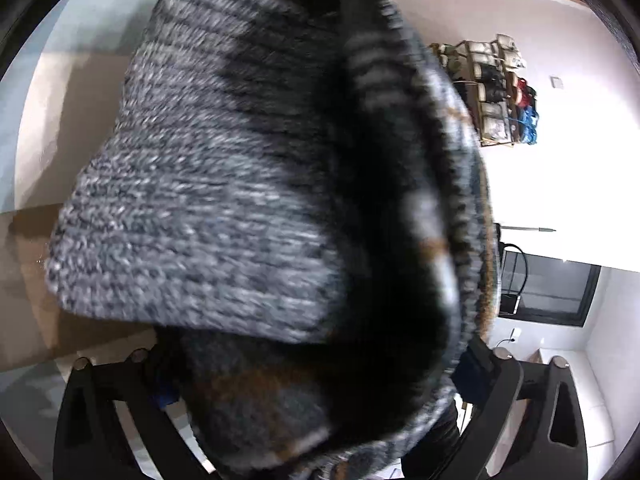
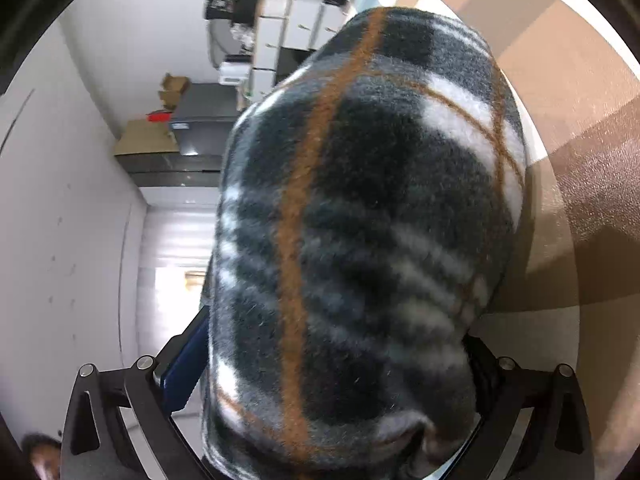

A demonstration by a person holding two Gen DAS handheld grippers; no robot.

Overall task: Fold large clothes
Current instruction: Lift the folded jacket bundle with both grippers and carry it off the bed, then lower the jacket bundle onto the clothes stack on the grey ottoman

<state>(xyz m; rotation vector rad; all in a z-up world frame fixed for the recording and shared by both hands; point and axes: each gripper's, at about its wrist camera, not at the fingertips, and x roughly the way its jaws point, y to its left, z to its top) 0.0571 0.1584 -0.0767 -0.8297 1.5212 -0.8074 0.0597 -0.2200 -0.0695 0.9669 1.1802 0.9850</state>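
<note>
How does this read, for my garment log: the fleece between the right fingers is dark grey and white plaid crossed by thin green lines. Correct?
Not quite: the lines are orange-brown, not green. The right wrist view shows the fleece between the right fingers as dark grey and white plaid crossed by thin orange-brown lines.

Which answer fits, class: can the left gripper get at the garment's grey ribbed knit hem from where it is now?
Probably yes: the ribbed hem already hangs between the open left gripper's fingers, with nothing in the way.
</note>
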